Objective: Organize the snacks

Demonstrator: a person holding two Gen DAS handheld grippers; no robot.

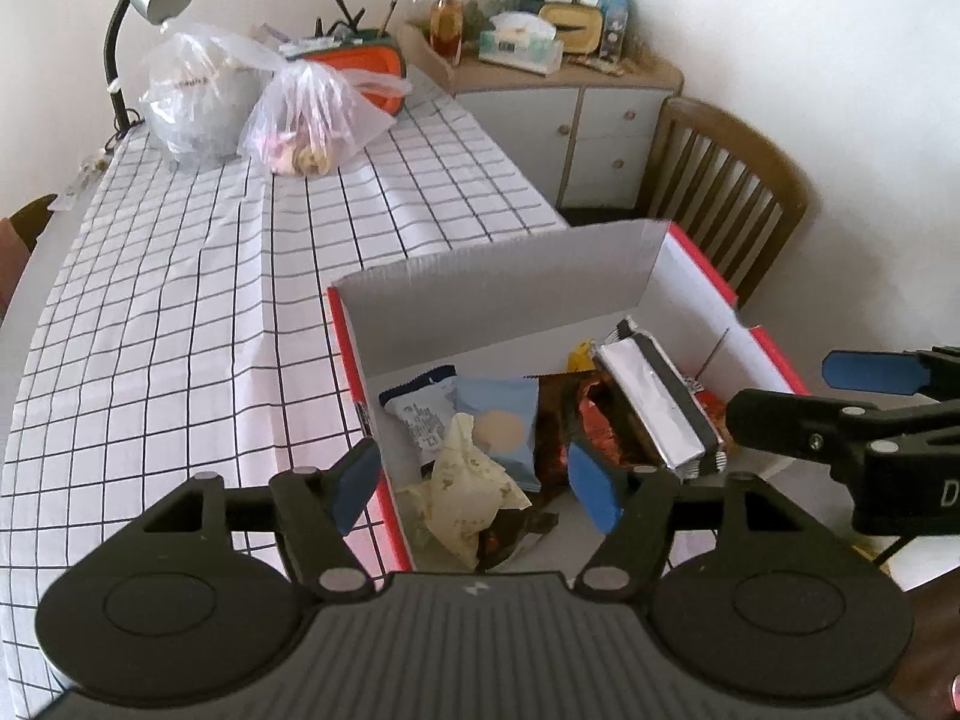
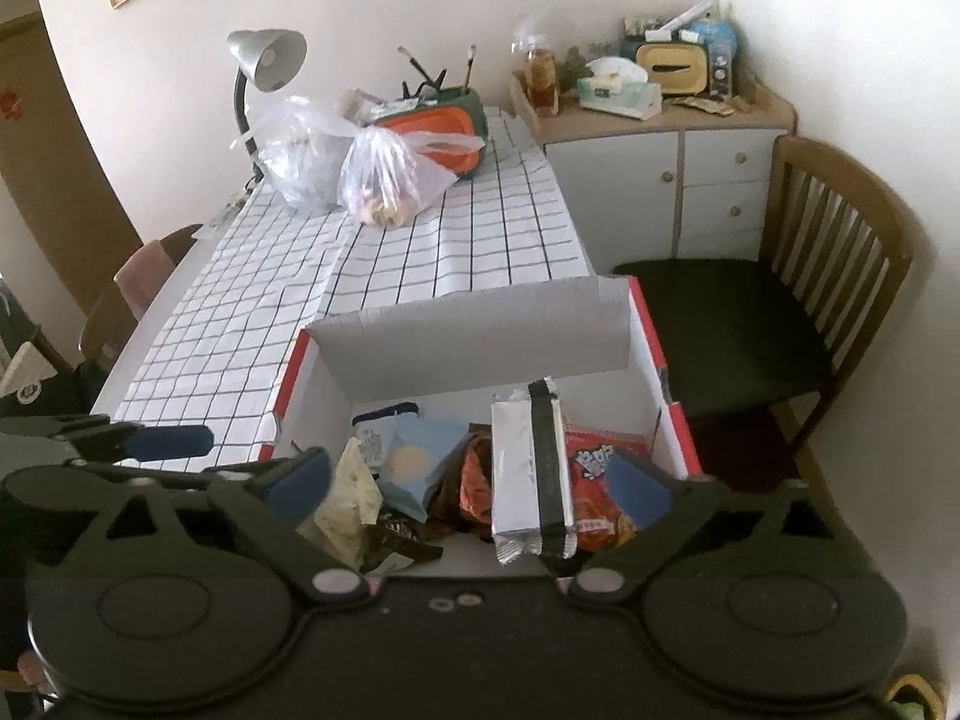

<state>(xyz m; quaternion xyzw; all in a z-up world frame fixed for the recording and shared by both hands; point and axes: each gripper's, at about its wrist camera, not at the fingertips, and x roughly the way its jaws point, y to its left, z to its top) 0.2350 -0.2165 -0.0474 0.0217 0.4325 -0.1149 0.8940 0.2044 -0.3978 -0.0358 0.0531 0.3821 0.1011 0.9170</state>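
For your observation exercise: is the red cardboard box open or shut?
Open: the red cardboard box has its flap upright, and the snack packets inside are visible.

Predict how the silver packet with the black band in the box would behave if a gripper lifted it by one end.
The silver packet looks flat and straight-edged, so probably fairly stiff. Its shiny foil may be slippery. It leans on other snacks in the box, so it could slide sideways.

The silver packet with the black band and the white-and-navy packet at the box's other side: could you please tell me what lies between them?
A light blue cookie packet and a dark brown-orange wrapper lie between the silver packet and white-and-navy packet, in both views.
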